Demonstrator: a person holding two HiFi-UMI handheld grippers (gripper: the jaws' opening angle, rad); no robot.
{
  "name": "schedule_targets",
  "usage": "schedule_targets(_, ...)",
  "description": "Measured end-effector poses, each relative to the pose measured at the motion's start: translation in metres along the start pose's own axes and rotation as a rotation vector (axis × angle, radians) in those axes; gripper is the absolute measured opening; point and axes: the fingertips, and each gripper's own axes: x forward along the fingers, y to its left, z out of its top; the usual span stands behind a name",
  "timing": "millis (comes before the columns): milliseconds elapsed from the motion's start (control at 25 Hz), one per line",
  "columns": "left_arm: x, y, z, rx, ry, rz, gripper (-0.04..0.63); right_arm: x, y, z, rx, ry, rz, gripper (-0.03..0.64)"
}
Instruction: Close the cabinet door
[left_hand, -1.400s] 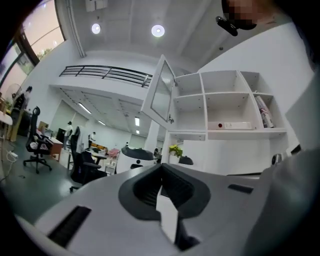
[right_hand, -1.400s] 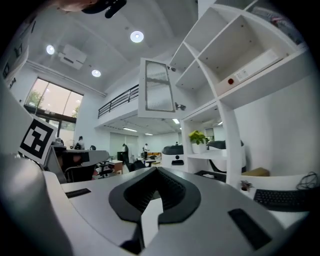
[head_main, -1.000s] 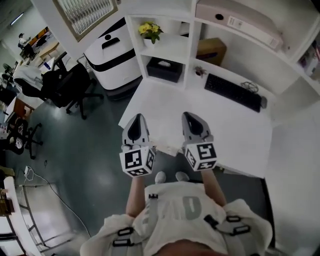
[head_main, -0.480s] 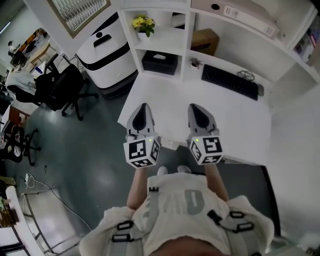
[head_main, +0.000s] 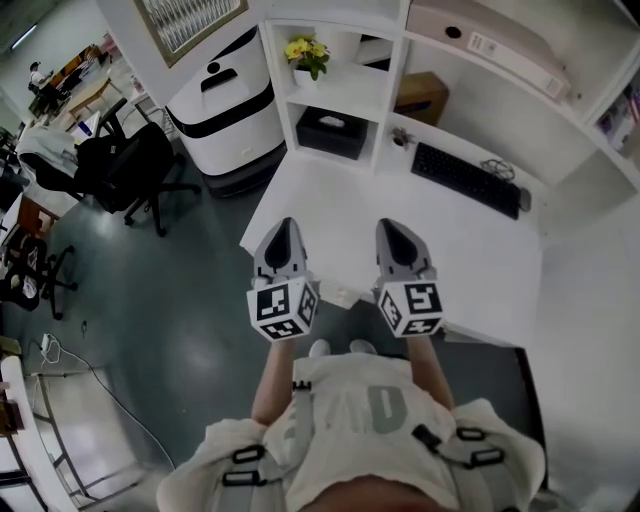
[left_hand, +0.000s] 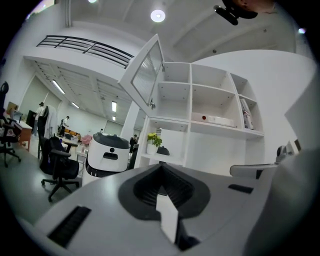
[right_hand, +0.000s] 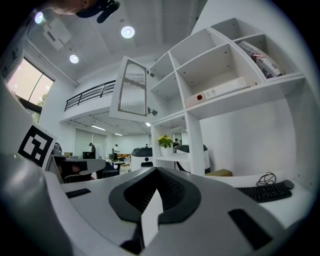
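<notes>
Holding both claws level and side by side ahead of the torso, the person points them toward the shelf (head_main: 385, 110). The forearms run straight back to the body, and the marker cubes sit at the rear of each claw.

Left claw (head_main: 283, 228) (left_hand: 161, 166): jaws closed together, nothing between them.

Right claw (head_main: 393, 230) (right_hand: 156, 172): jaws likewise closed and empty.

In the head view both tips lie over the near edge of the desk (head_main: 490, 265).

Door (left_hand: 145, 75) (right_hand: 129, 90) (head_main: 190, 22): found open, well above and ahead of both claws and apart from them. From the left claw it stands just left of straight ahead; from the right claw it stands further to the left. It hangs swung out leftward from the shelf's upper left compartment, with one upright edge close to the shelf and the other out in the room. Its long axis is upright. The ribbed glass panel faces roughly toward the claws.

Ahead and lower, a plant (left_hand: 153, 141) stands on a left-hand shelf. A keyboard (right_hand: 262, 191) lies on the desk to the right of the right claw
</notes>
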Motion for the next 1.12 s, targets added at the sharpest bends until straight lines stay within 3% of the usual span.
schedule_targets(640,-0.012,0.033,0.011,0.005,-0.035,0.087,0.010,0.006,0.006,0.001,0.018,0.002,0.029,0.005)
schedule_targets(720,-0.011,0.034,0.010,0.004,-0.033,0.083,0.077,0.008,0.007,0.001,0.018,-0.002,0.041,0.005)
schedule_targets(840,-0.010,0.036,0.011,0.001,-0.039,0.083,0.112,0.010,0.009,-0.002,0.022,0.002,0.050,0.005)
schedule_targets(1000,-0.010,0.041,0.012,-0.002,-0.063,0.101,0.249,0.012,0.009,-0.008,0.028,0.015,0.048,0.005)
schedule_targets(1120,-0.007,0.044,0.011,-0.004,-0.052,0.111,0.278,0.014,0.008,-0.009,0.035,0.017,0.049,0.005)
